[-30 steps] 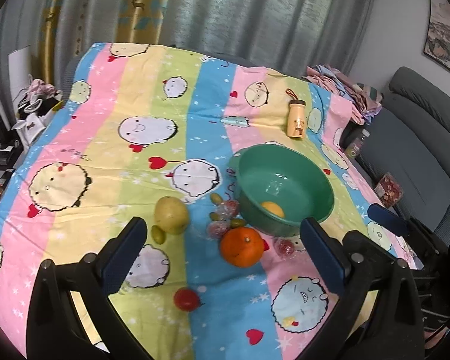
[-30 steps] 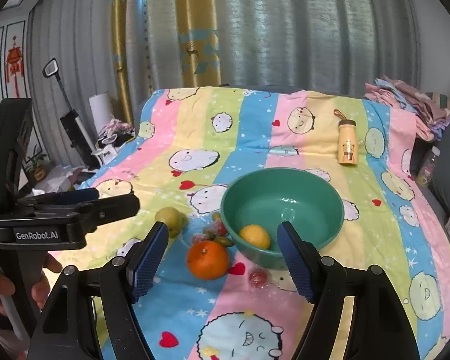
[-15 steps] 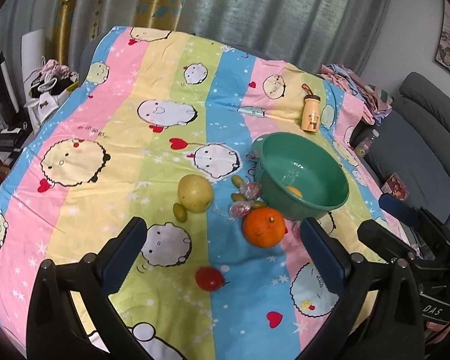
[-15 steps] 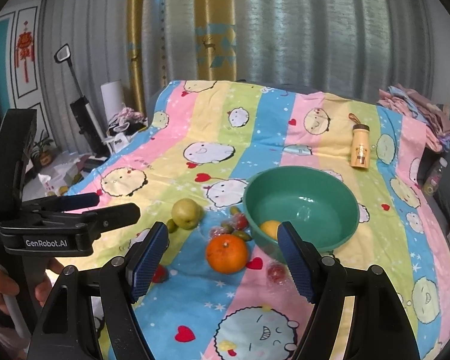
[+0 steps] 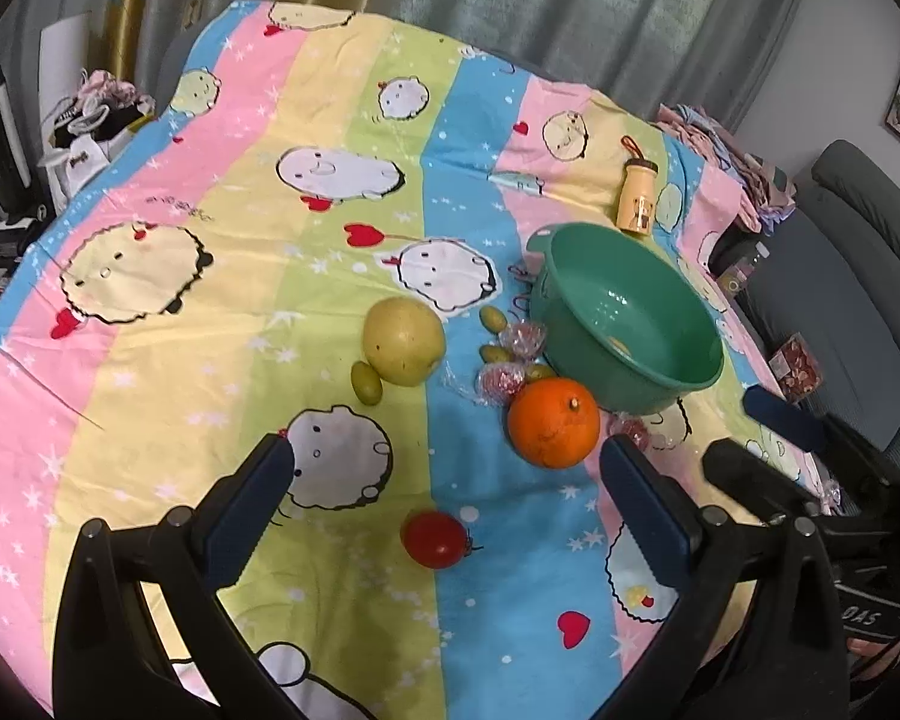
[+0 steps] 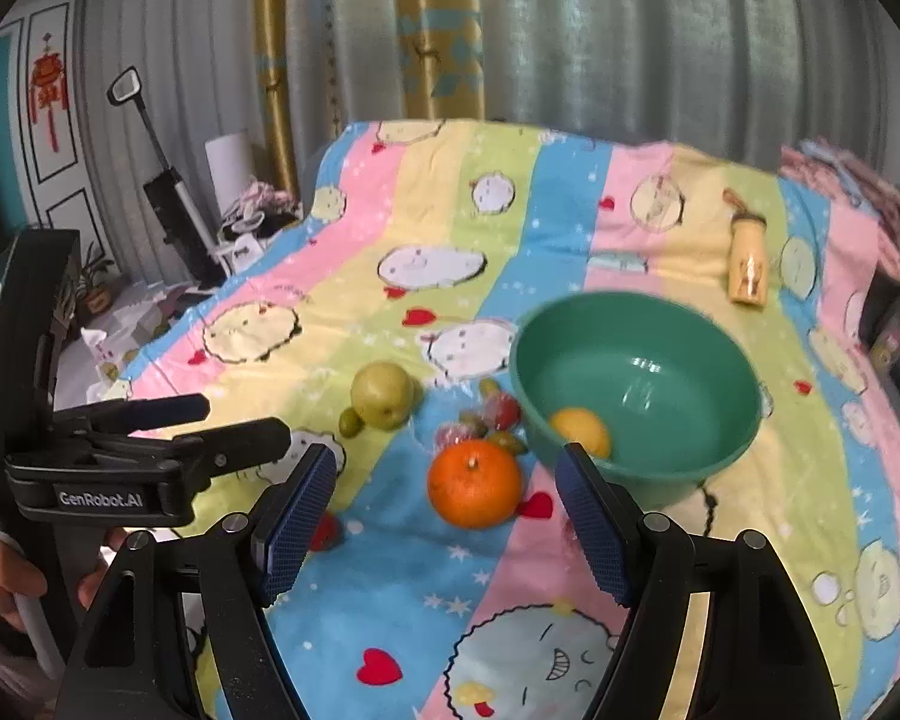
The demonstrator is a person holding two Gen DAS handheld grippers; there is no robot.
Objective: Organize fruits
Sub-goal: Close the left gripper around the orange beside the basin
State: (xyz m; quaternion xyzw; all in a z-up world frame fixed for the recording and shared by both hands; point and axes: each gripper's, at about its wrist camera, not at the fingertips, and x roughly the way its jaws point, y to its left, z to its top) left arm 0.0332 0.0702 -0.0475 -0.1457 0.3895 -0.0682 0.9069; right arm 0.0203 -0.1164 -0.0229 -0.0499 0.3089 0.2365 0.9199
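A green bowl (image 5: 606,300) (image 6: 660,342) stands on the striped cartoon cloth with a yellow fruit (image 6: 581,431) inside it. In front of it lie an orange (image 5: 553,423) (image 6: 474,483), a yellow-green pear (image 5: 403,341) (image 6: 383,394), a red tomato (image 5: 435,539) (image 6: 325,531), small green grapes (image 5: 367,383) and wrapped red sweets (image 5: 501,378). My left gripper (image 5: 444,456) (image 6: 240,417) hangs open above the tomato, holding nothing. My right gripper (image 6: 447,462) (image 5: 744,429) is open too, just short of the orange and above it.
A small yellow bottle (image 5: 637,195) (image 6: 748,267) lies on the cloth behind the bowl. A grey sofa (image 5: 858,276) is close on the right. Floor clutter and a floor cleaner (image 6: 168,204) are beyond the left edge. A hand (image 6: 0,570) grips the left handle.
Both grippers have come down and nearer to the fruit, which looks larger now. The left one has swung so the tomato sits between its fingers. Nothing was picked up.
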